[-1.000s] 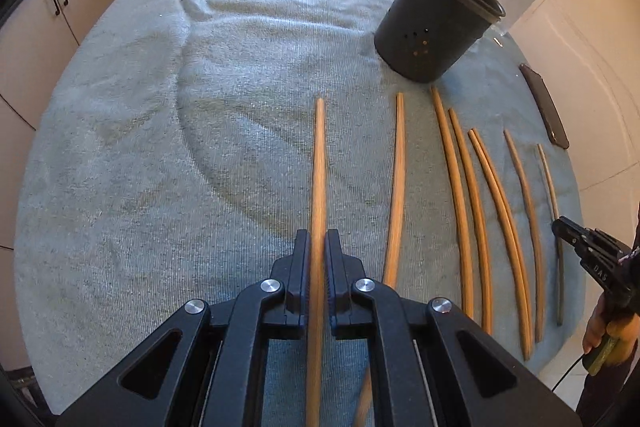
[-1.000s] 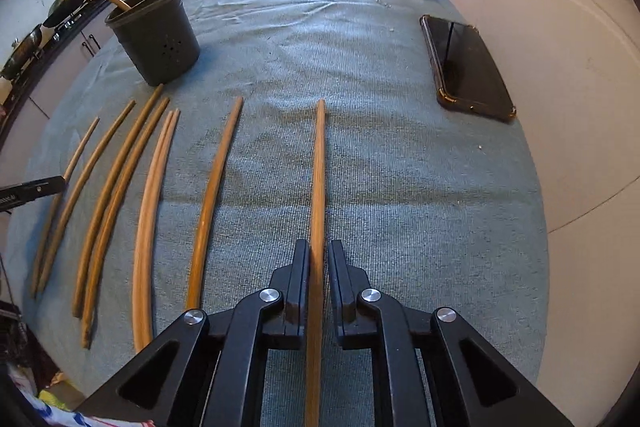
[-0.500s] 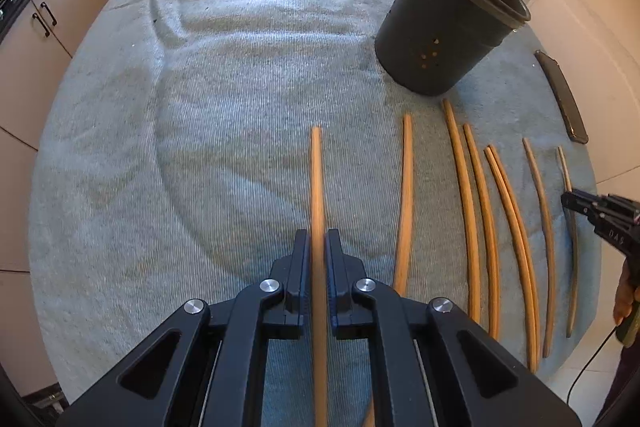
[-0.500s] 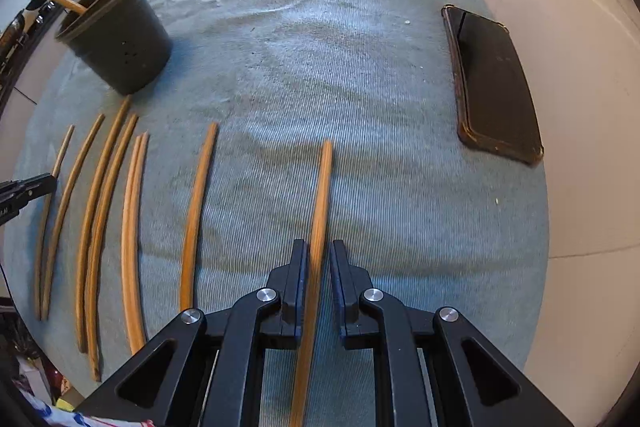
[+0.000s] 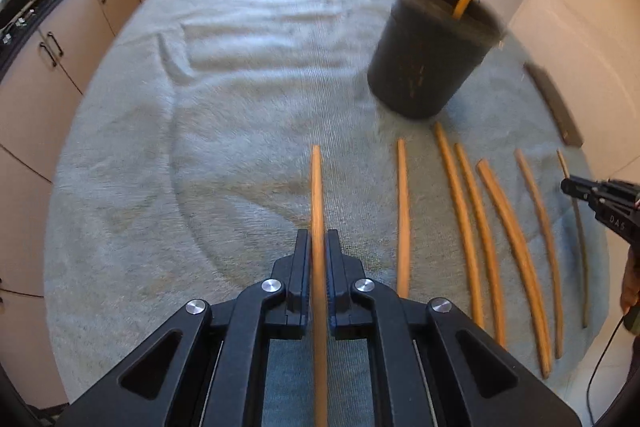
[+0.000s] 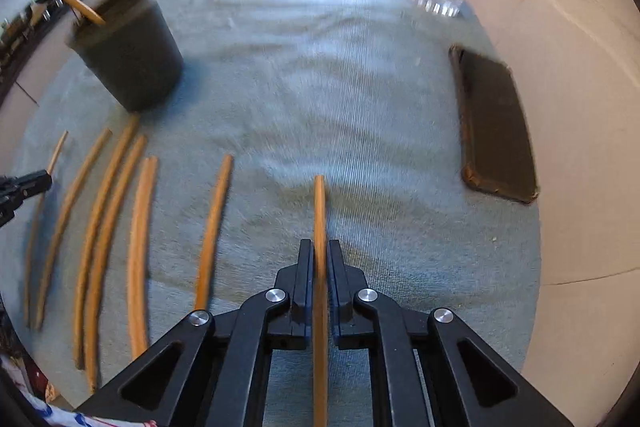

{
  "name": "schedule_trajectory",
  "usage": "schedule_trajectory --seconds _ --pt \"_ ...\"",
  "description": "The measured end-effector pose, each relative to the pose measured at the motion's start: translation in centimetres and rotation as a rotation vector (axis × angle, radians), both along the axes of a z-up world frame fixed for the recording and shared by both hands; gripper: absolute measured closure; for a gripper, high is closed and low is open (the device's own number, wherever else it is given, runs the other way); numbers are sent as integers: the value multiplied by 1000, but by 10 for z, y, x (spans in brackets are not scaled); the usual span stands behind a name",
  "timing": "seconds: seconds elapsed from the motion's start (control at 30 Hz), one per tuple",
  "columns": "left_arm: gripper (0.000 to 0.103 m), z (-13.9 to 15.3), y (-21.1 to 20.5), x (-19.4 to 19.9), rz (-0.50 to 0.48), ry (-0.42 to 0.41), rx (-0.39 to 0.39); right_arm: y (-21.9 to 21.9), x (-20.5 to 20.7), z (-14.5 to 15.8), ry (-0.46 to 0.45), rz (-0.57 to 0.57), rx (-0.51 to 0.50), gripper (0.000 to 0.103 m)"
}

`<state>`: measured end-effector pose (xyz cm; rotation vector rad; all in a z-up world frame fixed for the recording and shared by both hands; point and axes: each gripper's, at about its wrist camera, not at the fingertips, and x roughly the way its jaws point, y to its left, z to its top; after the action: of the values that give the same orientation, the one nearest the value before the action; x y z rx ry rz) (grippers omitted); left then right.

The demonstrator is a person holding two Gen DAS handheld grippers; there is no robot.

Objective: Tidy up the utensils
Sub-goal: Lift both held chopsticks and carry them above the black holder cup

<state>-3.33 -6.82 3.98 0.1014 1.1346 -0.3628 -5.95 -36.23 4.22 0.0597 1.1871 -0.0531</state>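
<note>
Kitchen counter covered by a grey-green towel (image 5: 240, 75). Left gripper (image 5: 319, 259) is clamped on one chopstick (image 5: 316, 187); right gripper (image 6: 320, 267) is clamped on another chopstick (image 6: 319, 211), both pointing away over the towel. Loose chopsticks (image 6: 138, 247) lie side by side near a dark holder (image 5: 428, 67) containing two sticks. Phone (image 6: 496, 123) lies at the towel's right edge.
</note>
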Motion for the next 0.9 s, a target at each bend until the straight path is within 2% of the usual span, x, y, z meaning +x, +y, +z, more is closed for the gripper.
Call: schedule_trajectory --seconds 0.1,0.4,0.53,0.67,0.9 --pt "97 24 11 -21 7 -86 -38 0 -21 24 -98 -15 37 97" --pt "97 87 30 -81 17 -307 -125 14 -83 87 -350 -31 25 97" --pt "97 106 37 -108 3 -389 -155 20 -99 104 -415 -32 30 97" --pt "97 115 37 -126 -9 -455 -145 21 -114 109 -454 -28 15 97" --pt "97 133 48 -146 -11 -486 -211 16 -133 120 -508 -32 38 97"
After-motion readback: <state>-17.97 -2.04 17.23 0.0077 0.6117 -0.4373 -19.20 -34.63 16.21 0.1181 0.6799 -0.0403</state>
